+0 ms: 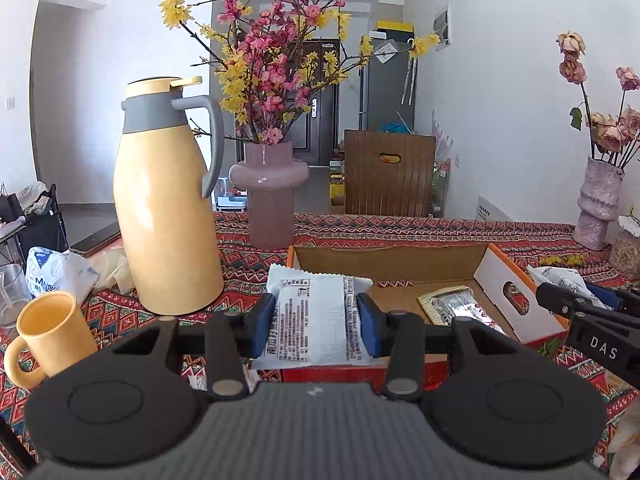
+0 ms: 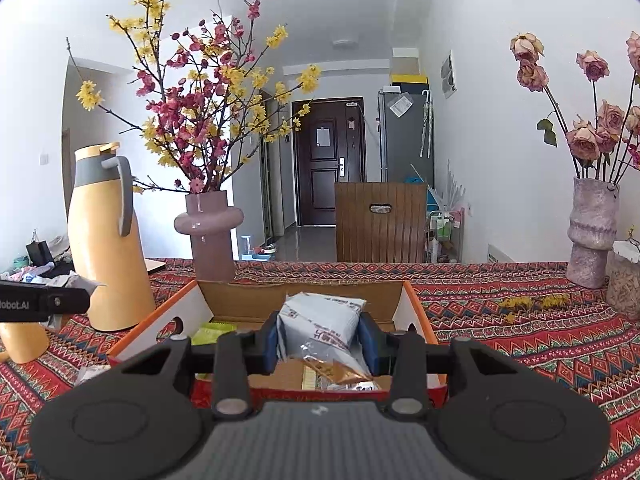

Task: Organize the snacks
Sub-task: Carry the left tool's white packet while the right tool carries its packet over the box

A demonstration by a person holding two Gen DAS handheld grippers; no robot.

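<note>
A white snack packet (image 1: 316, 320) is clamped in the left gripper (image 1: 316, 322) and a grey packet (image 2: 322, 326) in the right gripper (image 2: 320, 340), both held toward the cardboard box (image 2: 304, 294) at twelve o'clock, apparently for dropping in.

A lived-in home is showing here: a patterned tablecloth (image 2: 520, 320) is covering the dining table, flower vases (image 2: 210, 236) are standing on it, and a front door (image 2: 328, 160) and fridge (image 2: 404, 136) are standing beyond.
</note>
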